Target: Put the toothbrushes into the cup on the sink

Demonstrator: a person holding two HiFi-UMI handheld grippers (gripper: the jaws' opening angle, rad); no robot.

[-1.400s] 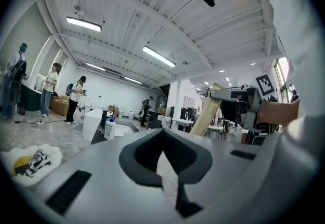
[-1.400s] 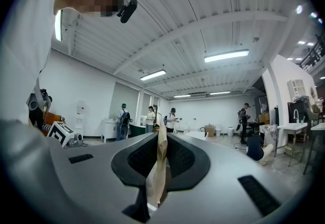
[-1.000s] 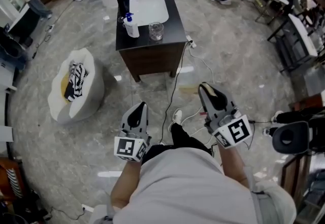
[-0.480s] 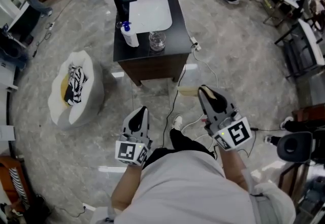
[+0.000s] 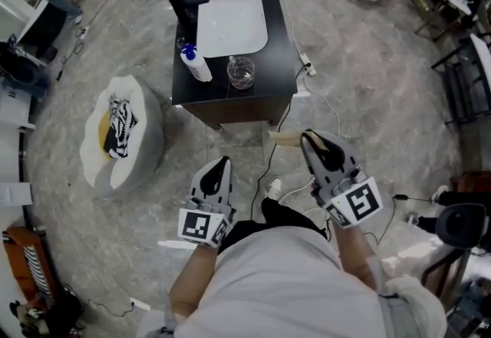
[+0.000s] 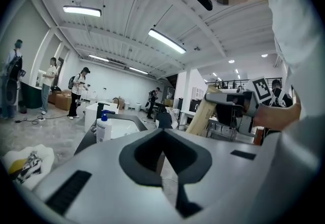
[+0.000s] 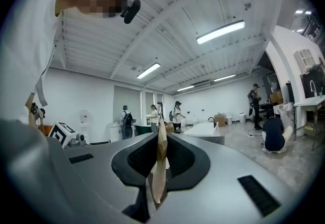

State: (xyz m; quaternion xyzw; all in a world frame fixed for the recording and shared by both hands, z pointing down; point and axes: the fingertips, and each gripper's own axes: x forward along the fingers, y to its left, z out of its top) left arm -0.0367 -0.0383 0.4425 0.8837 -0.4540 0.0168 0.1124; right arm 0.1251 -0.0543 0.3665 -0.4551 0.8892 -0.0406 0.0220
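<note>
A clear glass cup (image 5: 241, 72) stands near the front edge of a dark sink cabinet (image 5: 261, 95) with a white basin (image 5: 230, 18) and a black faucet (image 5: 188, 3). The cabinet is some way ahead of me on the floor. My right gripper (image 5: 311, 137) is shut on a flat tan paper pack (image 5: 282, 139), which stands pinched between the jaws in the right gripper view (image 7: 160, 162). My left gripper (image 5: 220, 168) is held low beside it, jaws shut with nothing between them (image 6: 161, 134). No bare toothbrush shows.
A white pump bottle (image 5: 196, 64) stands left of the cup. A white cushion (image 5: 115, 129) with striped cloth lies on the floor at the left. Cables (image 5: 318, 103) trail from the cabinet's right side. People and tables are at the room's edges.
The sink cabinet has come a little closer and shifted right in the head view as I walk toward it. Both grippers keep their pose, and the right still holds the pack.
</note>
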